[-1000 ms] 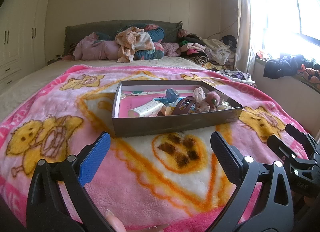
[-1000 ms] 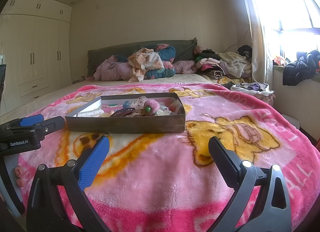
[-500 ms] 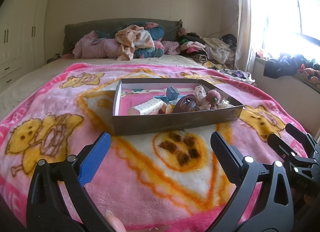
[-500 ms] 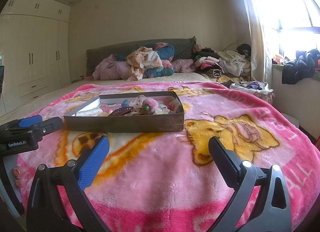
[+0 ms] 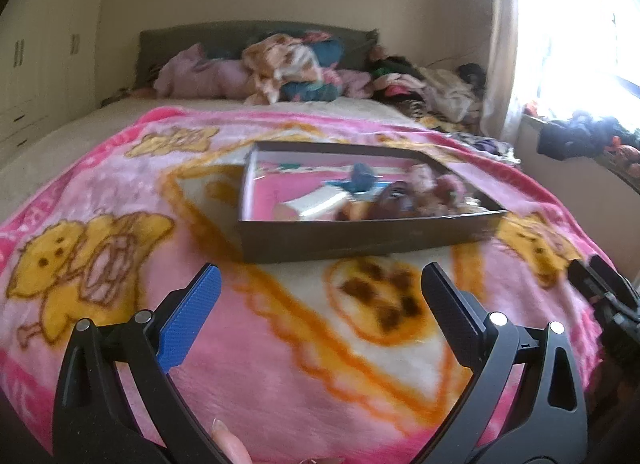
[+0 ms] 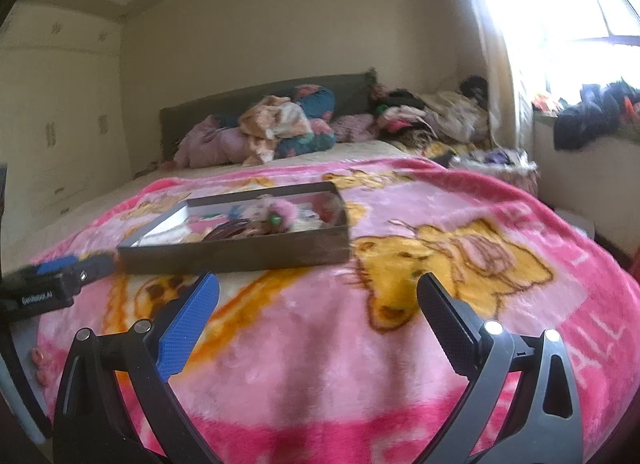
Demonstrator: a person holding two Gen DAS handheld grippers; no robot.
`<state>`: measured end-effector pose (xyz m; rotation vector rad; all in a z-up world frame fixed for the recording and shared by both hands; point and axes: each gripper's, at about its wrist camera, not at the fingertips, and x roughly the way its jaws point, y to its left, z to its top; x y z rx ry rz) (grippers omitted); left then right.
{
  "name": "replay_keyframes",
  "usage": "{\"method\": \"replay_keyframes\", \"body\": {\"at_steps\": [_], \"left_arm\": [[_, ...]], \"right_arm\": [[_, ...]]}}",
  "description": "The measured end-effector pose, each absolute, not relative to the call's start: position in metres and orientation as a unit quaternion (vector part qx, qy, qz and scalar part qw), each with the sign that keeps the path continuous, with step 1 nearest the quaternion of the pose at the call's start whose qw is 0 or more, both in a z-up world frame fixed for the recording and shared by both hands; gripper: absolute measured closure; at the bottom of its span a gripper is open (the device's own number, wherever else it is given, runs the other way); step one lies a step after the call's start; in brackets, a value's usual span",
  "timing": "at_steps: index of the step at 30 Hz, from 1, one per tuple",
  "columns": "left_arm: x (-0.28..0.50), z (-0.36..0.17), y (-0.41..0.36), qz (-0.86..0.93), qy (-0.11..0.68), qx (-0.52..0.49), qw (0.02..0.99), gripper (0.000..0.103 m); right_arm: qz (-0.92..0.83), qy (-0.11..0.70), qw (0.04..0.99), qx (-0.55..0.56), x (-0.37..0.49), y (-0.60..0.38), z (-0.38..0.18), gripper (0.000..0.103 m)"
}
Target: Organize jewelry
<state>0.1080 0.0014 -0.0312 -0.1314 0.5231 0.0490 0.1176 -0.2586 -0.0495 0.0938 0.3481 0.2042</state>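
Left wrist view: the left gripper [image 5: 320, 284] hangs above the pink blanket [image 5: 120, 192] with its jaws spread wide and nothing between them. Straight ahead sits the shallow dark box [image 5: 360, 240], flat on the blanket, well clear of the fingertips. Inside, blurred, lie a white tube [image 5: 316, 206], a blue piece [image 5: 360, 180], a brown hair clip [image 5: 394, 202] and pink fluffy bits [image 5: 444, 188]. At the right edge, the right gripper [image 5: 600, 284] pokes in, dark and smeared.

Right wrist view: the right gripper [image 6: 318, 292] is also wide apart and empty over the blanket [image 6: 440, 224]. The box [image 6: 240, 254] lies ahead and to the left, its jumble of accessories too blurred to sort. The left gripper [image 6: 80, 266] reaches in low at the left, near the box's corner; its opening cannot be judged from here. Clothes [image 6: 280, 124] are piled at the headboard.
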Motion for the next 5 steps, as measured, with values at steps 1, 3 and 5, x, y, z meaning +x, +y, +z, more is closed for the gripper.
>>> {"method": "replay_keyframes", "body": {"at_steps": [1, 3, 5], "left_arm": [[0.113, -0.032, 0.01, 0.036, 0.265, -0.071, 0.961, 0.012], [0.124, -0.031, 0.03, 0.063, 0.273, -0.084, 0.956, 0.012], [0.138, -0.028, 0.058, 0.105, 0.282, -0.086, 0.95, 0.012]], "right_arm": [[0.094, 0.177, 0.979, 0.048, 0.124, -0.263, -0.049, 0.007], [0.063, 0.192, 0.979, 0.041, 0.14, -0.276, -0.048, 0.007], [0.024, 0.226, 0.973, 0.043, 0.165, -0.295, -0.048, 0.007]]}}
